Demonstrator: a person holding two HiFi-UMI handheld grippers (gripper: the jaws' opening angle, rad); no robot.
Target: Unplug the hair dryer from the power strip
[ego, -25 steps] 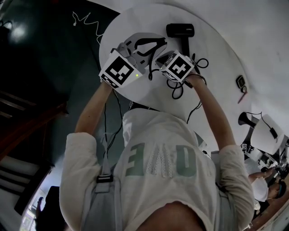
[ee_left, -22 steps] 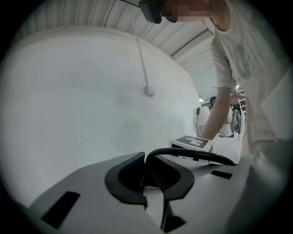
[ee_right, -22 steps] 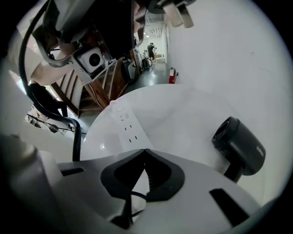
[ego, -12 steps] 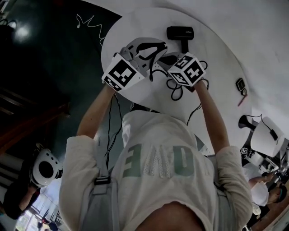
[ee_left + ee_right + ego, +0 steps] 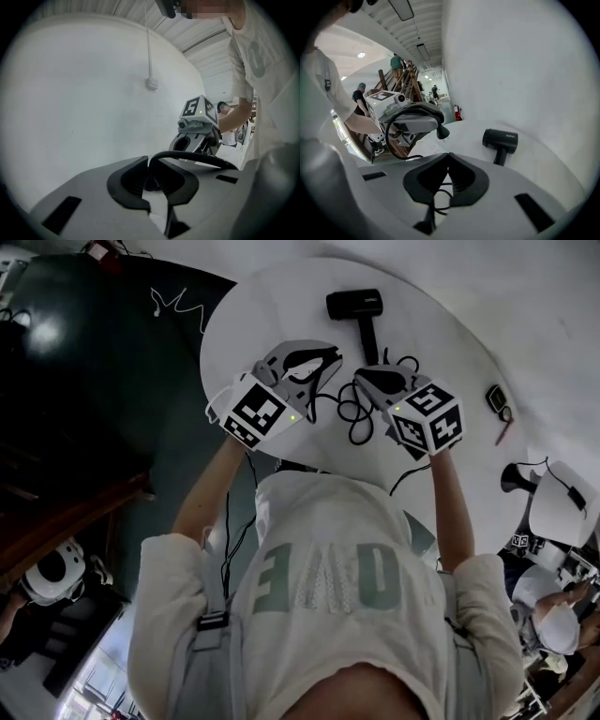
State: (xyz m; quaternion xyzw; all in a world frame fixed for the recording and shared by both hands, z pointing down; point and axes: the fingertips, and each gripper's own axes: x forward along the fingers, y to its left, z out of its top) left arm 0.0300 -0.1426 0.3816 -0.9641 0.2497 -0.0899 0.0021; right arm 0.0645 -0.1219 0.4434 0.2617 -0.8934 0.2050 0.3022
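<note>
Left gripper view: hold left gripper (image 5: 148,164) pinched on cord (image 5: 197,156), right gripper (image 5: 449,155) closed, empty; lower dangling plug (image 5: 440,132) clear, hair dryer (image 5: 354,306) at 12 o'clock.

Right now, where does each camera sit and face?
Head view: on the head, looking down at the table; shirt, left gripper, right gripper show.
Left gripper view: behind its jaws, shut on the cord, facing the right gripper.
Right gripper view: behind its shut jaws, facing the left gripper and dryer.
Head and right gripper views share the dryer.
</note>
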